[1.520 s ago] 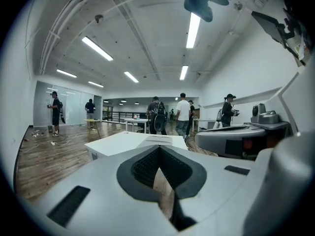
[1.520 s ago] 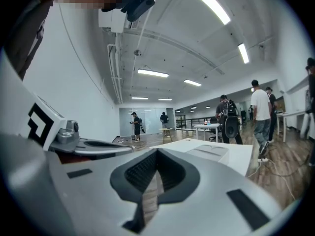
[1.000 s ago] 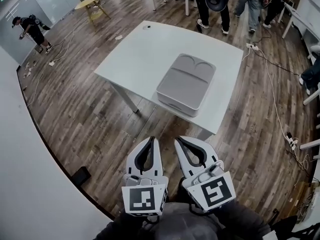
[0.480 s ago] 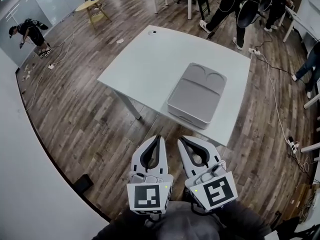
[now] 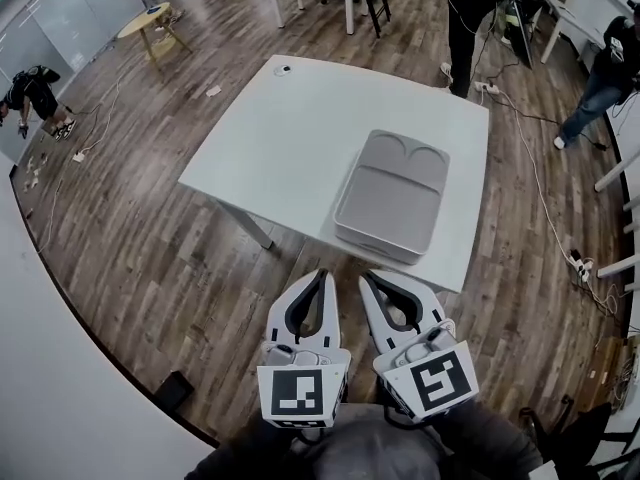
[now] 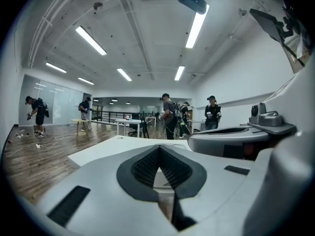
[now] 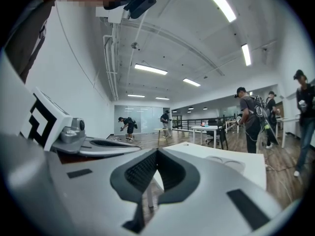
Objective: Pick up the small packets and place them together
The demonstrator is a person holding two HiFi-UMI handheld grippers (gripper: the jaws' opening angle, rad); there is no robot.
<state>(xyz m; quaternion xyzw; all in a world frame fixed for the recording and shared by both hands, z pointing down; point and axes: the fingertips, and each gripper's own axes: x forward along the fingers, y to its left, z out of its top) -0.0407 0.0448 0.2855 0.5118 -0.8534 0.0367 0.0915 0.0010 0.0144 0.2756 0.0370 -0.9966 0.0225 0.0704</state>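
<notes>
No small packets show in any view. A grey lidded tray-like box (image 5: pixel 392 196) lies on the white table (image 5: pixel 290 128) near its front right corner. My left gripper (image 5: pixel 317 279) and right gripper (image 5: pixel 368 281) are held side by side close to my body, short of the table's near edge, over the wood floor. Both are shut with nothing between the jaws. In the left gripper view the shut left gripper (image 6: pixel 158 149) points at the table (image 6: pixel 106 146). The right gripper view shows the right gripper (image 7: pixel 157 152) shut, with the box (image 7: pixel 224 162) beyond.
Several people stand and walk beyond the table (image 5: pixel 468 8), one at the far left (image 5: pixel 35 93). A small round table (image 5: pixel 148 20) stands at the back left. Cables and a power strip (image 5: pixel 578 263) lie on the floor to the right. A white wall runs along the left.
The view has shifted; the table and box sit slightly nearer and more centred. The people behind have moved. Both grippers stay shut, side by side.
</notes>
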